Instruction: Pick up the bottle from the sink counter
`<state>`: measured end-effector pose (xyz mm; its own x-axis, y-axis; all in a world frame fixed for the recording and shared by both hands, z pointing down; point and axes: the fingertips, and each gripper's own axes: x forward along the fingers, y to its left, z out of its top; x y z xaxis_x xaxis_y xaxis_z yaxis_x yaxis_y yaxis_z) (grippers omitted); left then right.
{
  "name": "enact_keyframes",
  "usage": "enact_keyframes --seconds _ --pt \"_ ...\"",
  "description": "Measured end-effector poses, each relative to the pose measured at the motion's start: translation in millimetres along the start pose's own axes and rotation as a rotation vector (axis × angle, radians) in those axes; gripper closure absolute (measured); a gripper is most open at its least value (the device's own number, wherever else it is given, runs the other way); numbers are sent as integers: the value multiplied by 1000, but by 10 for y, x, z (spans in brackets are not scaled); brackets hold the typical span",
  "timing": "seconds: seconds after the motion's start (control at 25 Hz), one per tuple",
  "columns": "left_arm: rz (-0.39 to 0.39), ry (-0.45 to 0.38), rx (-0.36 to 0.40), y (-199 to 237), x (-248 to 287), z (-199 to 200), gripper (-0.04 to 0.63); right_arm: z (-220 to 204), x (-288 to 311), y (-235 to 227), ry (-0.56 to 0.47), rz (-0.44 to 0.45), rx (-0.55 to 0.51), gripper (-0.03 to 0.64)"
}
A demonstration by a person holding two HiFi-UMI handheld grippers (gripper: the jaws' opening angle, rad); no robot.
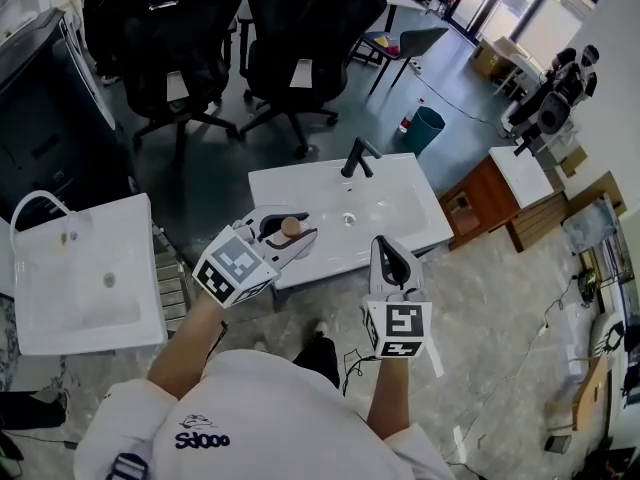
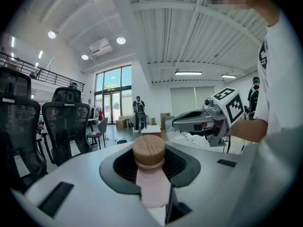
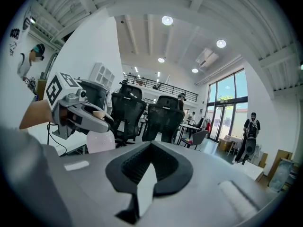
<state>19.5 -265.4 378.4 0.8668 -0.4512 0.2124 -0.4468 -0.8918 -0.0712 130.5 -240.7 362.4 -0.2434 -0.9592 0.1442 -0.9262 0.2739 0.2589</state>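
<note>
The left gripper has its grey fingers clenched on a pale pink bottle with a round wooden cap. The bottle stands upright between them, and the cap rises above the dark ribbed pads. In the head view the bottle hangs in the air over the front left edge of the white rectangular sink tabletop, clear of its surface.

The right gripper is held to the right of the left one, near it but apart. Its fingers are closed together and grasp nothing. It hovers at the front edge of the same tabletop.

A black angled faucet stands at the far edge of the tabletop, well apart from the bottle, and a small round drain lies in the basin between them.

A second white basin unit with a curved white spout sits to the person's left, across a gap of grey floor. Two black mesh office chairs stand beyond the sink, with a teal bin to their right. A brown wooden cabinet stands just beside the tabletop's right end.

In the left gripper view, a standing person shows far off near tall windows.
</note>
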Motion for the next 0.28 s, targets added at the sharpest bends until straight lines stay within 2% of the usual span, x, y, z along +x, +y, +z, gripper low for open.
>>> enact_keyframes --seconds 0.28 --pt "-3 1 -2 -8 27 -45 485 -75 20 -2 7 -1 2 607"
